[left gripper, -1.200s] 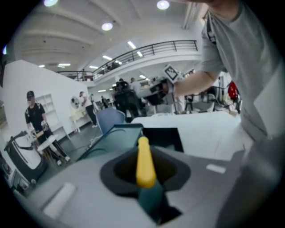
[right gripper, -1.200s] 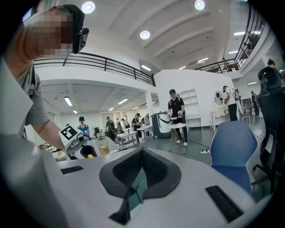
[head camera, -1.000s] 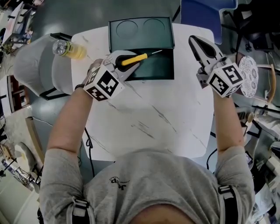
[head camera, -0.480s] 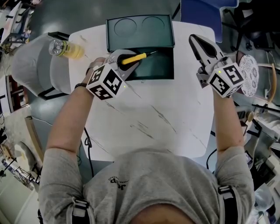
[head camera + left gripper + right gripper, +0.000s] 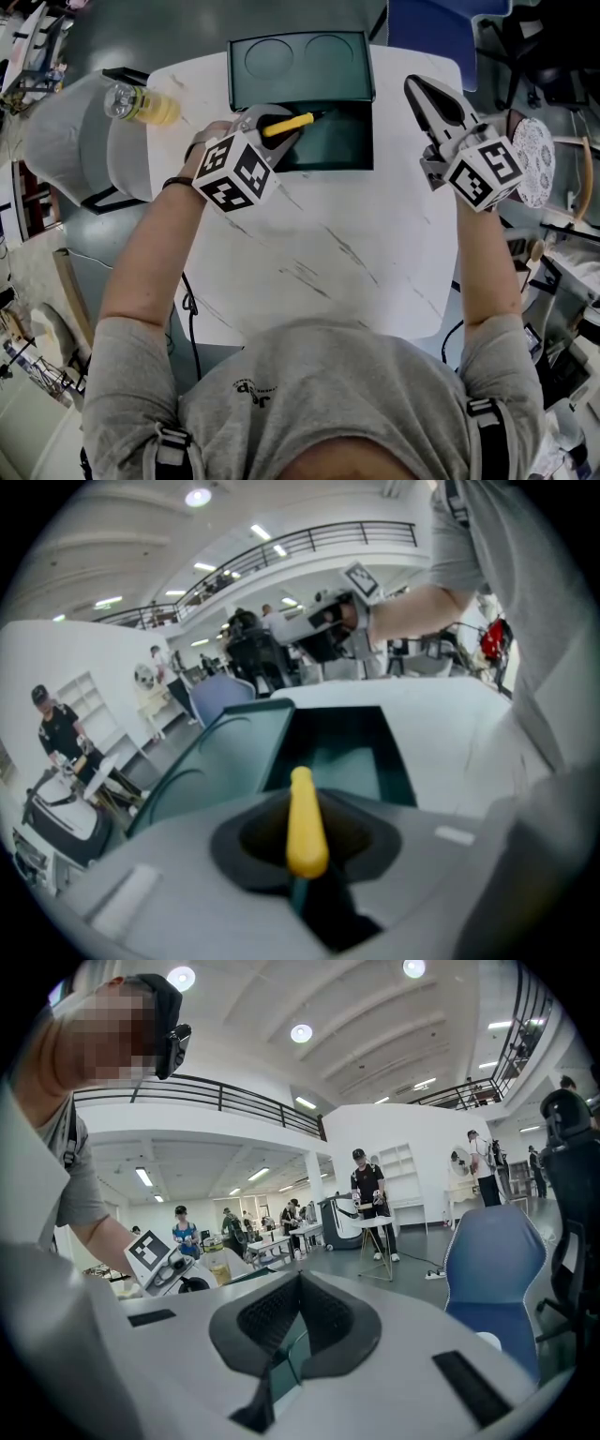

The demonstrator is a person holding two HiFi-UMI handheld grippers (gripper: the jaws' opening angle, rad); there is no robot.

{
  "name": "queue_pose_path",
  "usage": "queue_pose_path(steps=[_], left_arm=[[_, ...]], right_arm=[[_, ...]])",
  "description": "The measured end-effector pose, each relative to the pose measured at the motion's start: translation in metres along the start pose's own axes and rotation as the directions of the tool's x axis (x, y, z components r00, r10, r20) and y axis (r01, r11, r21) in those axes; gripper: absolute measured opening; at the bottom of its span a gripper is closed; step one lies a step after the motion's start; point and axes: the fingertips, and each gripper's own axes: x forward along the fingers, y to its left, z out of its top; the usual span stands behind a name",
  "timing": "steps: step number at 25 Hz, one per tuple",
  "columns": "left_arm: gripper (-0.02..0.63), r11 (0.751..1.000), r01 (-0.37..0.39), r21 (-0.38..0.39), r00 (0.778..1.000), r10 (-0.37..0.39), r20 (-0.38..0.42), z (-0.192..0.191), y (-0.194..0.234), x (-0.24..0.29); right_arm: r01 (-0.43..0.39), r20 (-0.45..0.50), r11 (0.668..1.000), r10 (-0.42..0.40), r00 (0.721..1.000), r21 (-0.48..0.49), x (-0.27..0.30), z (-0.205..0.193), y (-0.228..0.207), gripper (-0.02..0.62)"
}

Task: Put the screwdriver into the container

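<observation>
Above the white table (image 5: 328, 272), the left tongs (image 5: 272, 128) clench the yellow handle of the screwdriver (image 5: 289, 123), whose shaft points over the open compartment of the dark-green container (image 5: 337, 150) beyond, while the right tongs (image 5: 418, 89), pressed together and empty, hover well apart.

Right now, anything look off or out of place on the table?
Nothing stands out. The left gripper holds the screwdriver by its yellow handle over the open container. The bottle stands upright by the table's far left corner. Nothing is spilled.
</observation>
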Motion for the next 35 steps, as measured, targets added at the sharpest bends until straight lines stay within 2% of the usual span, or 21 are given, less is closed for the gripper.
queue_pose_path(steps=[6,35], left_arm=[[0.081,1.0,-0.001,-0.015,0.999,0.0,-0.032,-0.002,0.001,0.004],[0.1,0.999,-0.009,-0.054,1.0,0.009,-0.011,0.0,0.005,0.001]], right_arm=[[-0.01,0.006,1.0,0.01,1.0,-0.001,0.0,0.005,0.004,0.009],[-0.026,0.019,1.0,0.026,0.999,-0.005,0.001,0.014,0.012,0.009]])
